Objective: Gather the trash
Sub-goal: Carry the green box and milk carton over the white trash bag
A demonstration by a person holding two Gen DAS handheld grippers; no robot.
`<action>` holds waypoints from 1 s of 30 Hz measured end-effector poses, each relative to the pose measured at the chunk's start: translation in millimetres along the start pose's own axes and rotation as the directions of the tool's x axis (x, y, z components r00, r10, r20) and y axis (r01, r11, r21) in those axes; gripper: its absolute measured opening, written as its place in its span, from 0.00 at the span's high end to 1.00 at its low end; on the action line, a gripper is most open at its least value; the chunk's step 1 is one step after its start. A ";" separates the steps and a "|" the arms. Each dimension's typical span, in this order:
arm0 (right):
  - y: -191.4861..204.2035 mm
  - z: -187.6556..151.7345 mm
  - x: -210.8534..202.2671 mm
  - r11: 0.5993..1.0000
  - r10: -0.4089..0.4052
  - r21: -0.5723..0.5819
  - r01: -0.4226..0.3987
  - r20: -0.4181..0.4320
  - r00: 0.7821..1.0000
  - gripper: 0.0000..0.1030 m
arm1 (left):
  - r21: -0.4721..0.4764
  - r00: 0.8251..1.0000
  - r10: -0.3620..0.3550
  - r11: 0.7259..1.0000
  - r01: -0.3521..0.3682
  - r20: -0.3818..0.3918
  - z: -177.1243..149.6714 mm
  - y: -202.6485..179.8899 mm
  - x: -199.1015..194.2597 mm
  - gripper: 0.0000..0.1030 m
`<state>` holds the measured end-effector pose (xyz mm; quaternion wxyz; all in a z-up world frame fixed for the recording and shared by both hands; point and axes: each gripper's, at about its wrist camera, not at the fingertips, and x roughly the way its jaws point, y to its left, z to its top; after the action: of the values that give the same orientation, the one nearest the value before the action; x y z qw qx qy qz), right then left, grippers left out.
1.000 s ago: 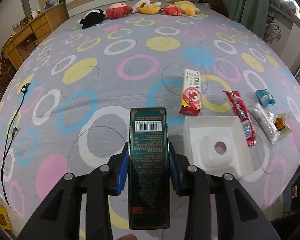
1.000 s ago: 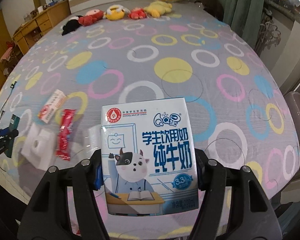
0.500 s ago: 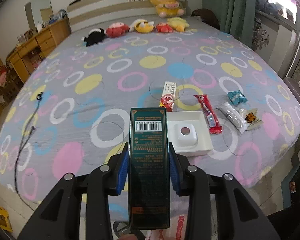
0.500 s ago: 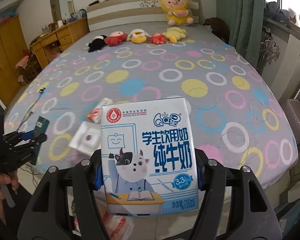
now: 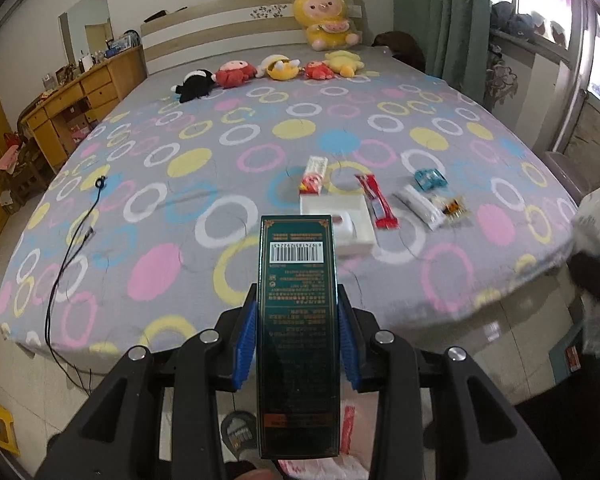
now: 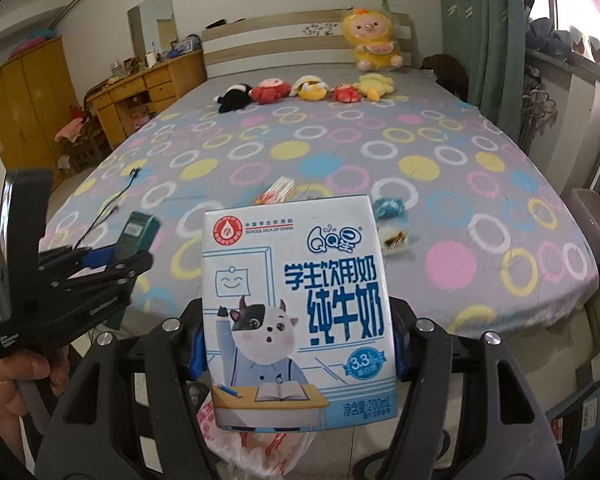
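Right gripper (image 6: 298, 344) jaws clamp a milk carton (image 6: 296, 312) above a plastic bag (image 6: 256, 446).

Both grippers pulled back off bed (image 5: 220, 184); plastic bag (image 6: 260, 448) now below.

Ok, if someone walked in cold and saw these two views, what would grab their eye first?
The milk carton clamped in the right gripper fills the right wrist view. The dark green box held in the left gripper stands tall in the left view. Behind both lies the bed, with wrappers near its foot and plush toys by the headboard.
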<state>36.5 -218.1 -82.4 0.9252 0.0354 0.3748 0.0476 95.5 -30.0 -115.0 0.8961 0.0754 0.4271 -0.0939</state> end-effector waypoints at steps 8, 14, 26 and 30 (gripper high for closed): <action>37.5 -51.8 2.1 0.999 0.034 -0.008 -0.035 -0.066 0.997 0.39 | 0.016 0.998 -0.016 1.000 0.016 -0.060 -59.3 -7.0 -5.4 0.66; 49.9 -72.3 2.7 0.999 0.047 -0.021 -0.050 -0.095 0.994 0.39 | 0.010 0.996 0.001 1.000 0.000 -0.094 -88.6 -5.1 -6.0 0.66; 60.3 -95.4 14.7 0.998 0.047 -0.027 -0.051 -0.129 0.991 0.39 | 0.035 0.992 0.023 0.999 -0.019 -0.121 -110.9 -2.9 1.8 0.66; 62.0 -103.5 21.8 0.998 0.047 -0.030 -0.052 -0.148 0.988 0.39 | 0.028 0.992 0.032 0.999 -0.029 -0.121 -114.6 -1.2 6.7 0.66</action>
<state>-23.8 -150.9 -165.2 0.8941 0.0256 0.4400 0.0792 13.3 -7.2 -191.8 0.8687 0.0994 0.4784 -0.0811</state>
